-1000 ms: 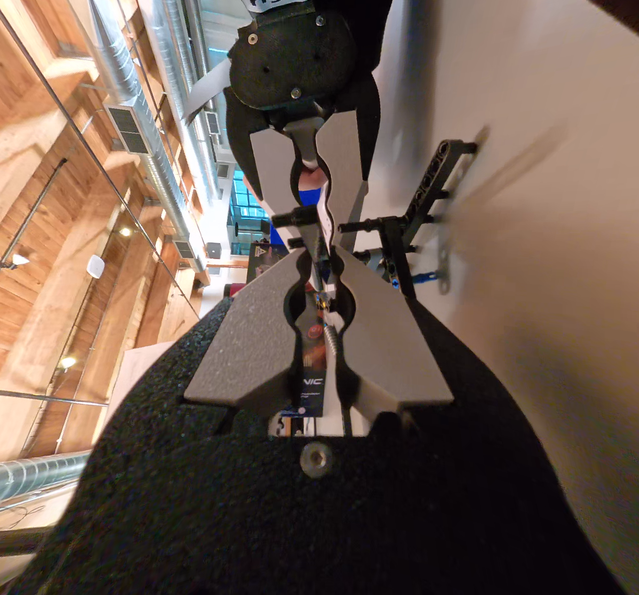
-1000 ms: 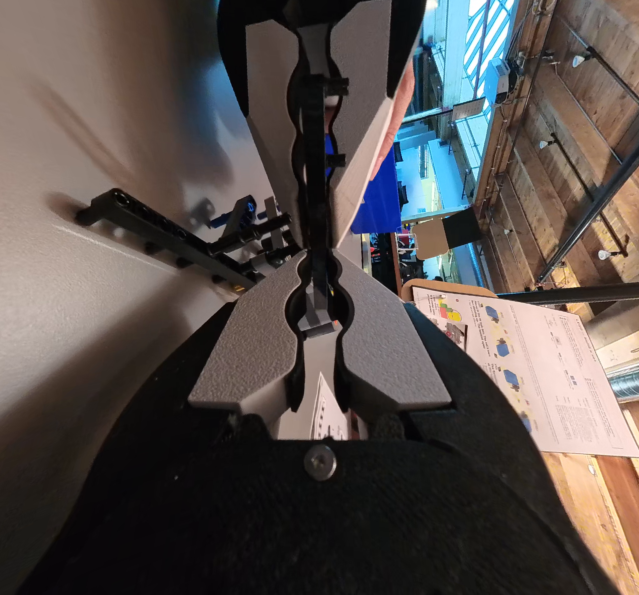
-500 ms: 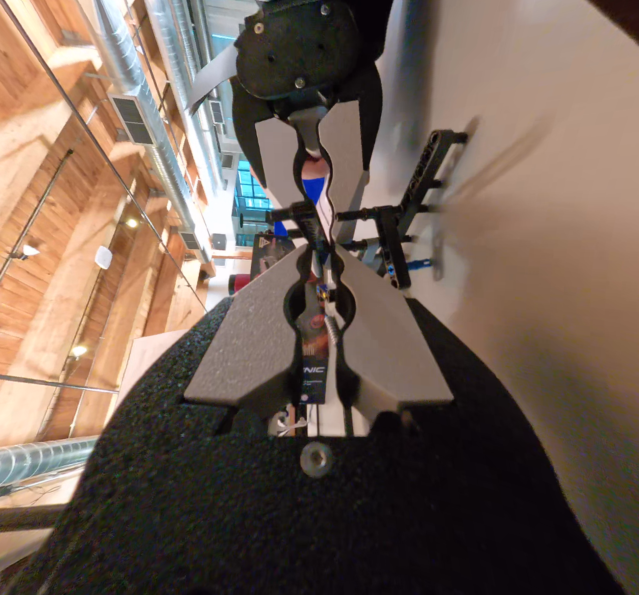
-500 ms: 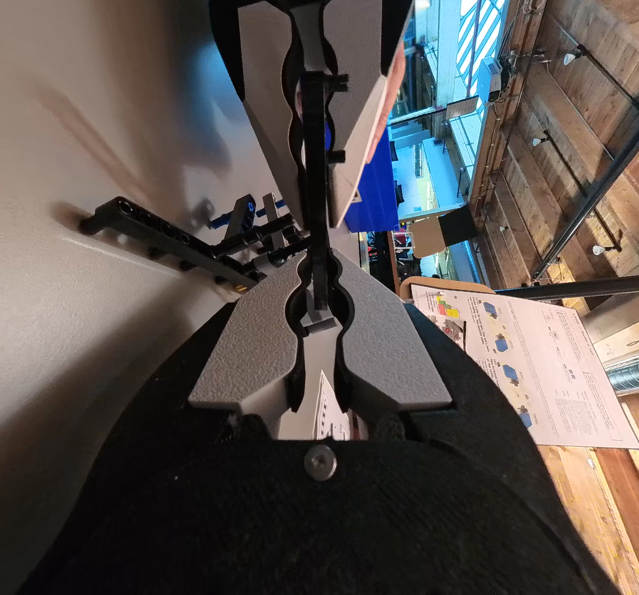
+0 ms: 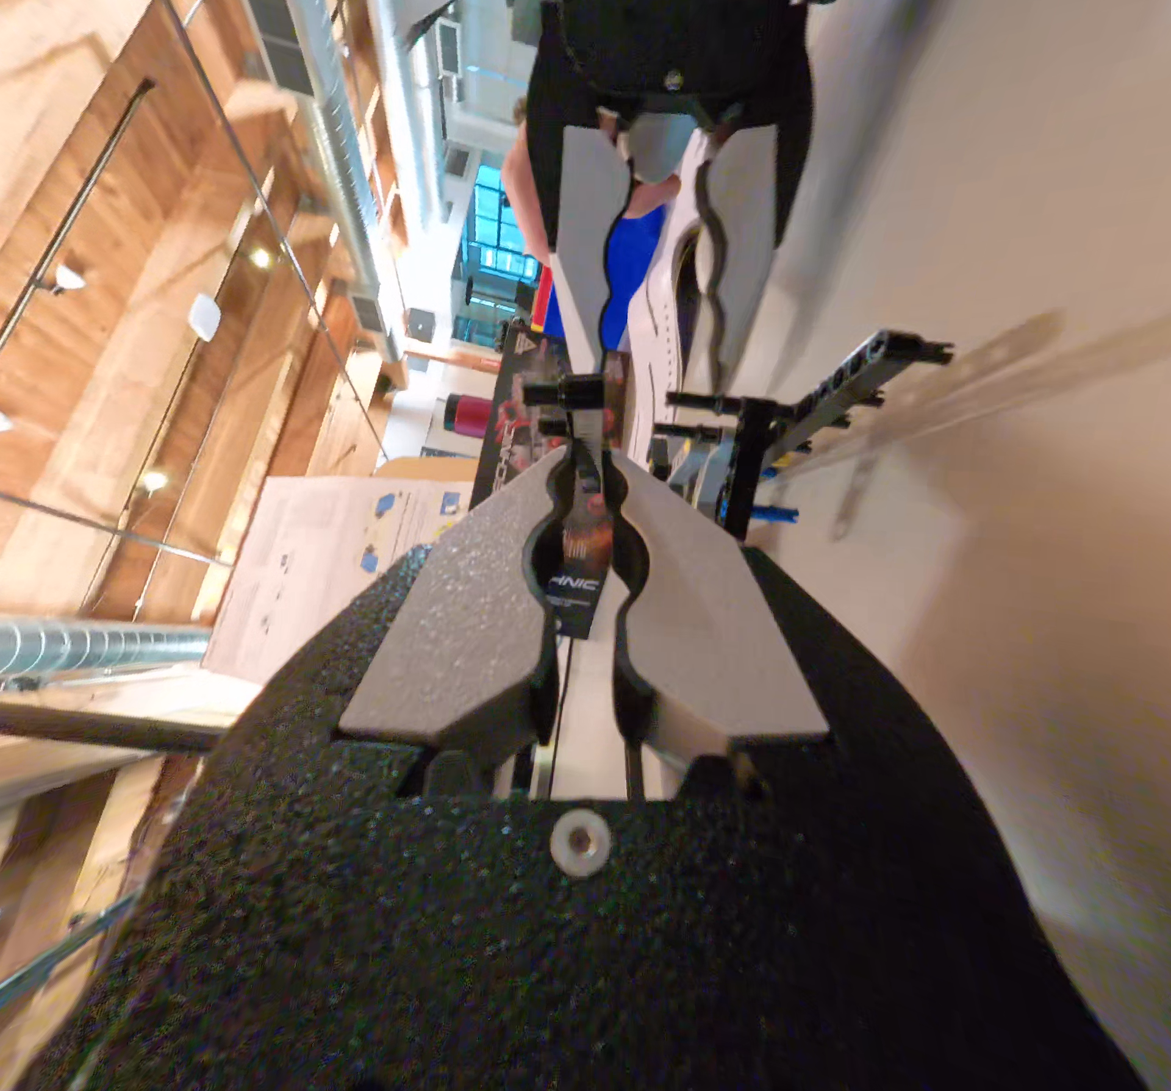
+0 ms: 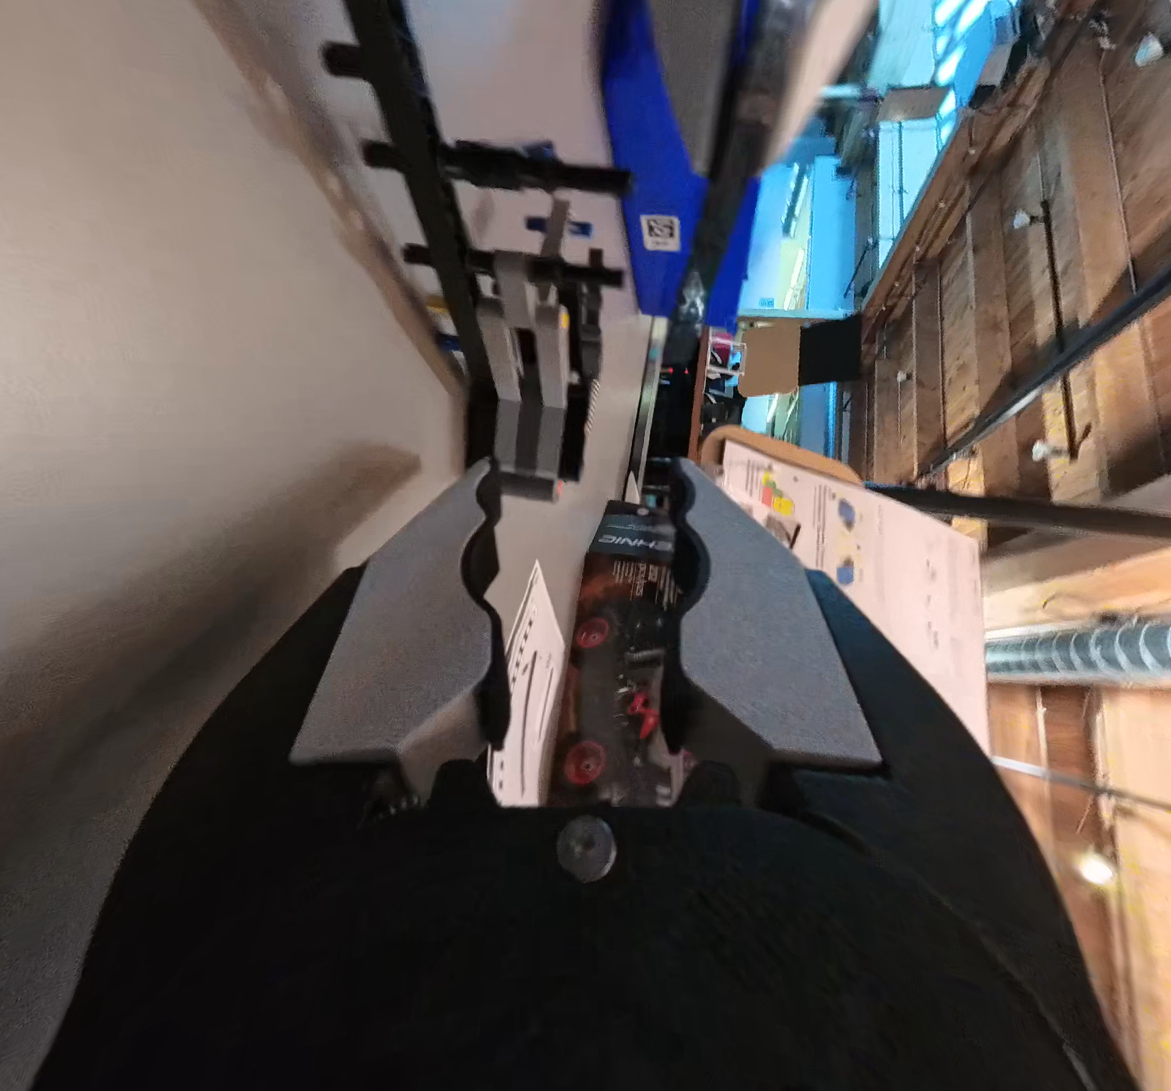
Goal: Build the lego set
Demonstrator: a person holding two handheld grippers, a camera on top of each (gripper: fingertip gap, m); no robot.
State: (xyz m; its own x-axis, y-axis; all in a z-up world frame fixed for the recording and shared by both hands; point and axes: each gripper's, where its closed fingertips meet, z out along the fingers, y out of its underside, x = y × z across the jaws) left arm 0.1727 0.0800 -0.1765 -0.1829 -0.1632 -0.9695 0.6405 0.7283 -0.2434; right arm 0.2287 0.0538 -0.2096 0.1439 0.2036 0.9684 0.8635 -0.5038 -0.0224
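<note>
My left gripper [image 5: 589,471] is shut on a thin black lego beam [image 5: 580,420] with cross pins that sticks out past its fingertips. My right gripper [image 6: 583,484] is open and empty; in the left wrist view it [image 5: 652,370] hangs open just beyond the beam, apart from it. A partly built black and grey lego assembly [image 5: 748,446] with a long black holed beam [image 5: 855,376] rests on the white table [image 5: 1014,554]. In the right wrist view the assembly [image 6: 526,363] lies just beyond the left fingertip [image 6: 481,490], blurred.
The dark lego box [image 6: 627,617] and a white sheet [image 6: 532,636] lie behind the right gripper's fingers. A printed instruction sheet [image 6: 855,554] lies on cardboard. A red bottle [image 5: 466,414] stands farther off. A person in blue [image 5: 627,262] is behind the right gripper. The grippers' ends are close to 8 centimetres from one another.
My right gripper has let go of the black beam, opened and drawn back from it. My left gripper stays shut on the beam. Both views have shifted.
</note>
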